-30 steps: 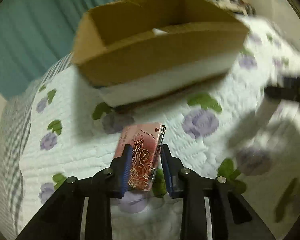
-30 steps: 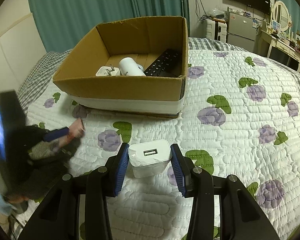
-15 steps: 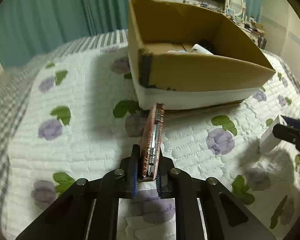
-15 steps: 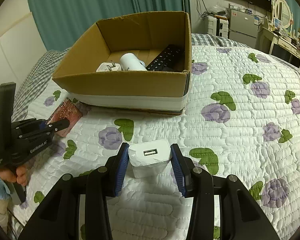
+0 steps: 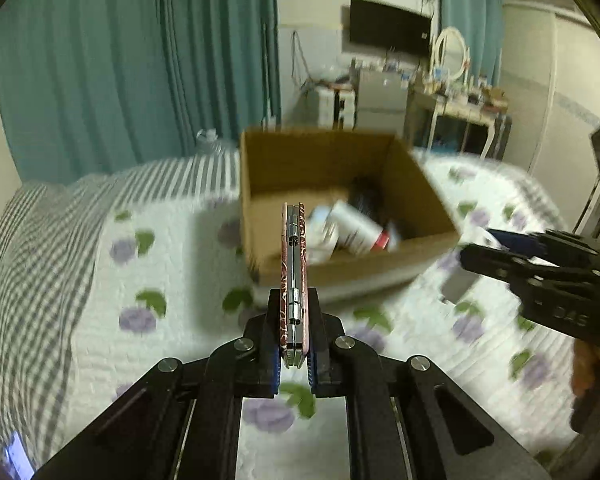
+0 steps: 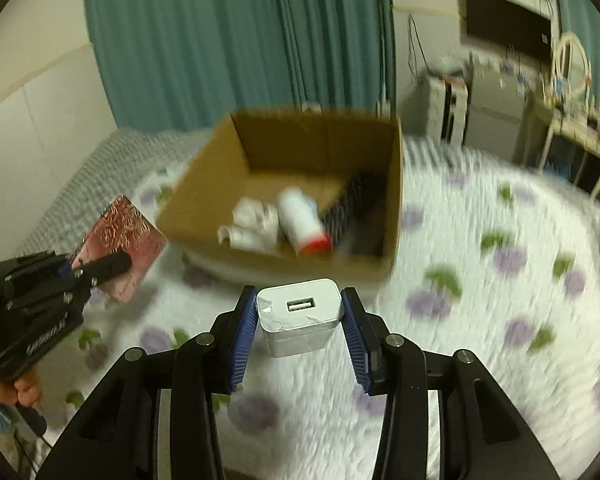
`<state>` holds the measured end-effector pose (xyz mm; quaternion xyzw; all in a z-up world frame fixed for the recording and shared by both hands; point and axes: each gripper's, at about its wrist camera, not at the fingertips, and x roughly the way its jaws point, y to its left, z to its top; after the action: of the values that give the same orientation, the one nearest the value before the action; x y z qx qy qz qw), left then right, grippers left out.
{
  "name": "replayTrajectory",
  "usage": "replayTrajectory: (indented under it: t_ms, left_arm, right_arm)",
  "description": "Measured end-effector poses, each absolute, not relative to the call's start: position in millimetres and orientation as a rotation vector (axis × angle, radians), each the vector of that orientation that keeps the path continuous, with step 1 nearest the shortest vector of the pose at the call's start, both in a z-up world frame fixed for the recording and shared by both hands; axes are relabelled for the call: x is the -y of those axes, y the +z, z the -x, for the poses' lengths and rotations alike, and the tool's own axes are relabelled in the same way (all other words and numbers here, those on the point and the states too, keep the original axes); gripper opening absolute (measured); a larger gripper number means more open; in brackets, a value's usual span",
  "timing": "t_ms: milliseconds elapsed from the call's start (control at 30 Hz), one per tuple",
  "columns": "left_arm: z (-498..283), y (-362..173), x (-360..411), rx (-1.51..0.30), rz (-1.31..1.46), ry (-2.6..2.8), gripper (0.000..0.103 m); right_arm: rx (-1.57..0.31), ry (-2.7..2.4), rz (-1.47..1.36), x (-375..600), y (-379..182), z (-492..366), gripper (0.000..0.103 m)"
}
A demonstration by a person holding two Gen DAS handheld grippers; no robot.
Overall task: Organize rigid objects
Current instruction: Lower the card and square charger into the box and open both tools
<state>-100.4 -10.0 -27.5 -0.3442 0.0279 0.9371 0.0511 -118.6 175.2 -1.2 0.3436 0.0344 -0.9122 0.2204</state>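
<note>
Claws both loaded, both held above the bed and short of the cardboard box. Left claw clamped on a thin pink case with rose pattern, held edge-on in the left wrist view with its metal hinge facing the camera, tip reaching up over the box's near wall. From the right wrist view, same pink case seen flat-on, pinched in the left claw off to the left of the box, clear of the quilt. Right claw closed on a white USB charger block, port facing the camera, blue pads pressed against both sides; block lifted off the quilt, just in front of the box's near wall. In the left wrist view, right claw entering from the right edge beside the box corner, charger there too blurred to make out clearly. Inside the box: white bottle with red cap lying on its side, white plug adapter to its left, black remote leaning along the right wall. Box resting on the white quilt with purple flowers, teal curtain behind.
</note>
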Motion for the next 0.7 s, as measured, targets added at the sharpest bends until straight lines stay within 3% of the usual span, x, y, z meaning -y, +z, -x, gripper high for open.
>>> replayTrajectory:
  t_ms: [233,467,700]
  left_arm:
    - [159.9,10.5,4.1,-0.072,0.953,2.885,0.01]
    - [232.4,-23.7,-1.3,-0.048,1.058,2.881,0.01]
    - [247.6,-49.5,-7.0,-0.107,1.069,2.882,0.015]
  right_arm:
    - [-0.109,-2.543,-0.826,-159.0,44.1,174.2,0.042]
    - [-0.093,-2.538,-0.864,-156.3,23.7,211.8,0.041]
    - [-0.09,-2.529,-0.924,-161.0,2.9,226.7,0.041]
